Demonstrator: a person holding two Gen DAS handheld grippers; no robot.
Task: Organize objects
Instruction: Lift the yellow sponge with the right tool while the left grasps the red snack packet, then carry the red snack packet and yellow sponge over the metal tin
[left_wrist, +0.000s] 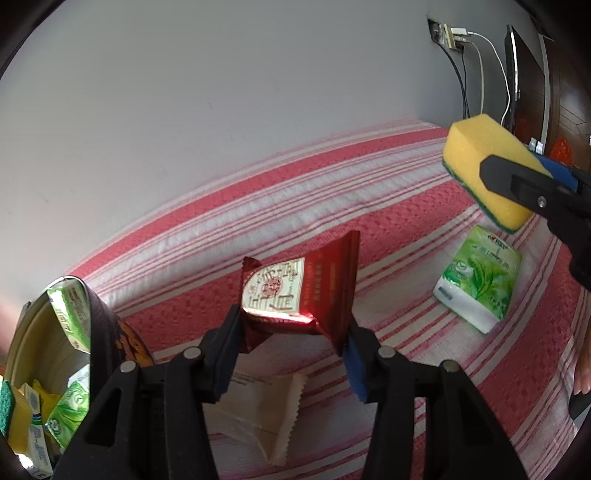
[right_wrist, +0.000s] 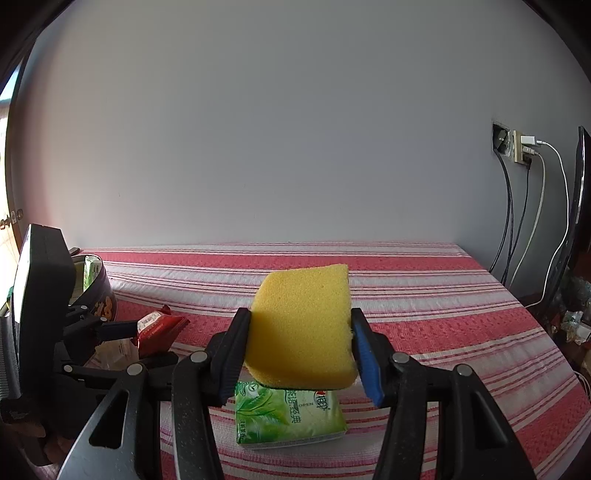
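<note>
My left gripper (left_wrist: 291, 321) is shut on a red foil snack packet (left_wrist: 295, 291) and holds it just above the striped red-and-white cloth (left_wrist: 406, 221). A white packet (left_wrist: 266, 410) lies under it. In the right wrist view the left gripper (right_wrist: 135, 330) holds that red packet (right_wrist: 159, 325) beside a round dark tin (right_wrist: 105, 291). My right gripper (right_wrist: 299, 321) is shut on a yellow sponge (right_wrist: 303, 295) with a green underside, held in the air over a green tissue pack (right_wrist: 288, 417). The left wrist view shows the sponge (left_wrist: 476, 155) at upper right, above the tissue pack (left_wrist: 480, 280).
The tin (left_wrist: 107, 332) at the left holds tissue packs, a sponge and other packets. A wall socket with hanging cables (right_wrist: 517, 147) and a dark screen (right_wrist: 580, 206) stand at the right end. A plain wall backs the surface.
</note>
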